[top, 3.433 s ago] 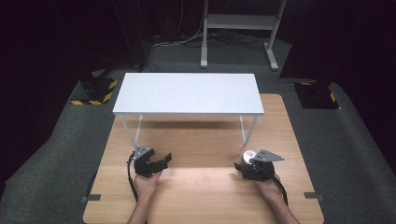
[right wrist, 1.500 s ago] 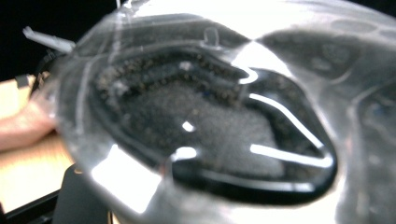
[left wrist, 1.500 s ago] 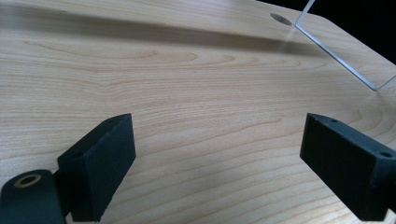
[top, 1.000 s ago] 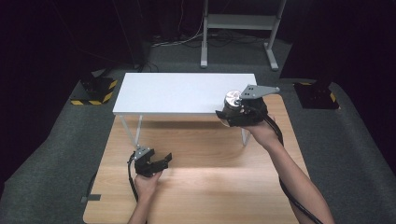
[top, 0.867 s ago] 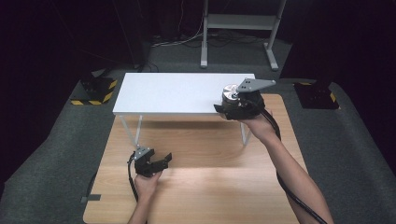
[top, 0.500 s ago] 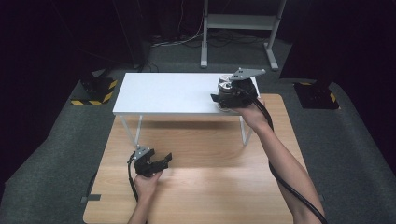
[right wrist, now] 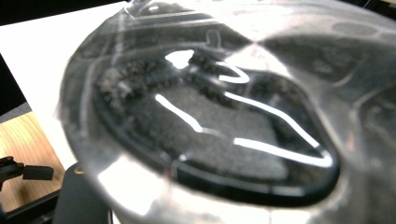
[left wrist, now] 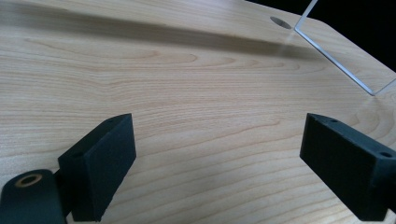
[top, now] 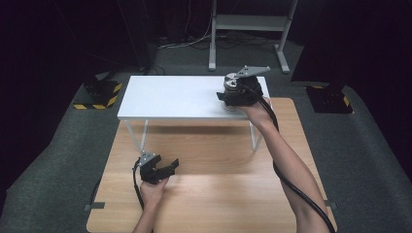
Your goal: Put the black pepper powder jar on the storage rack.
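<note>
- The left gripper [top: 164, 167] has its 2 black fingers [left wrist: 100, 161] spread wide apart with only bare wood between them; it rests low on the wooden table [top: 214, 194] at about 7 o'clock in the high view.
- The right gripper [top: 233, 97] is clamped on a clear round jar [top: 232, 86]; its own view looks through the glossy plastic at close range, so the fingers are mostly hidden behind it.
- Count: 2 grippers, 2 forearms, 1 jar, 1 white raised shelf [top: 180, 96], 1 wooden table.
- The jar [right wrist: 210, 121] sits right against the right gripper's camera, its dark grainy contents visible through the clear wall, with bright glare streaks across it.
- In the high view the jar is at about 1 o'clock, over the right end of the white shelf; whether it touches the shelf top I cannot tell.
- The white shelf stands on thin metal legs [top: 145, 138] at the far edge of the wooden table.
- Around the table lies grey carpet [top: 63, 145]; 2 black bases with yellow-black hazard stripes [top: 99, 92] sit at 10 and 2 o'clock, and a grey metal frame [top: 250, 24] stands at 12 o'clock in a dark room.
</note>
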Demonstrator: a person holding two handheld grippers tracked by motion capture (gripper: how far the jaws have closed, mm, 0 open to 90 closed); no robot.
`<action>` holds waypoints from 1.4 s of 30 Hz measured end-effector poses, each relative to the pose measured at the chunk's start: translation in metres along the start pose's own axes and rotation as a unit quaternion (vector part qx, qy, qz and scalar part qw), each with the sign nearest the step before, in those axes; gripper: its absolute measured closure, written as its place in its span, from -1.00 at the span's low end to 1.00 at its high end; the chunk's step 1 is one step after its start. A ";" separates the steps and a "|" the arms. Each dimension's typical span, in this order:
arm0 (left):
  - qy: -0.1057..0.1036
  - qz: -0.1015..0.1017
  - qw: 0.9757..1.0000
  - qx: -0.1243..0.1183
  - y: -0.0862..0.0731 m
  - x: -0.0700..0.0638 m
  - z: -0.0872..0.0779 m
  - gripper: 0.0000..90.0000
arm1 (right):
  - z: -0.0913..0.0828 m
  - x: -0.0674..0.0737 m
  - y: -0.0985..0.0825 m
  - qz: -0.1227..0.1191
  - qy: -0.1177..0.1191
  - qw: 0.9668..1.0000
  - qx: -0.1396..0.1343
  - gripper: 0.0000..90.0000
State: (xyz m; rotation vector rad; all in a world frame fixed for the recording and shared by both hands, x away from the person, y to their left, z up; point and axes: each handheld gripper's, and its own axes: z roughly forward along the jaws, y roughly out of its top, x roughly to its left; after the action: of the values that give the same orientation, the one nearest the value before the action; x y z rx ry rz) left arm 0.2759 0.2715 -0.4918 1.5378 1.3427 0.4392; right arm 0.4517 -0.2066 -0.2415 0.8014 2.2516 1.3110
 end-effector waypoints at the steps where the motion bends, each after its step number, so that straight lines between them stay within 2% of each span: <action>1: 0.000 0.001 1.000 0.001 0.000 0.000 0.000 -0.76 | 0.003 -0.001 0.000 0.005 0.002 1.000 0.002 -0.31; 18: 0.000 0.001 1.000 0.000 0.000 0.000 0.000 -0.76 | 0.014 -0.006 0.000 0.016 0.011 1.000 0.011 -0.31; 23: 0.000 0.001 1.000 0.001 0.000 0.000 0.000 -0.76 | 0.016 -0.010 -0.001 0.027 0.017 0.999 0.010 -0.31; 34: 0.001 0.000 1.000 0.001 0.000 0.000 0.000 -0.76 | 0.016 -0.012 -0.006 0.028 0.022 0.999 0.001 -0.33; 39: -0.001 -0.001 1.000 -0.001 0.000 0.000 0.000 -0.76 | 0.016 -0.007 -0.012 0.034 0.010 0.999 -0.012 -0.58; 42: -0.001 -0.001 1.000 -0.001 0.000 0.000 0.000 -0.76 | 0.014 -0.006 -0.015 0.034 0.007 0.999 -0.018 -0.65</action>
State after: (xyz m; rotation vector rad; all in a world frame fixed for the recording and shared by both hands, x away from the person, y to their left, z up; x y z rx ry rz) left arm 0.2759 0.2717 -0.4922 1.5346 1.3418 0.4380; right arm 0.4606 -0.2073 -0.2609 0.8657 2.2237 1.3884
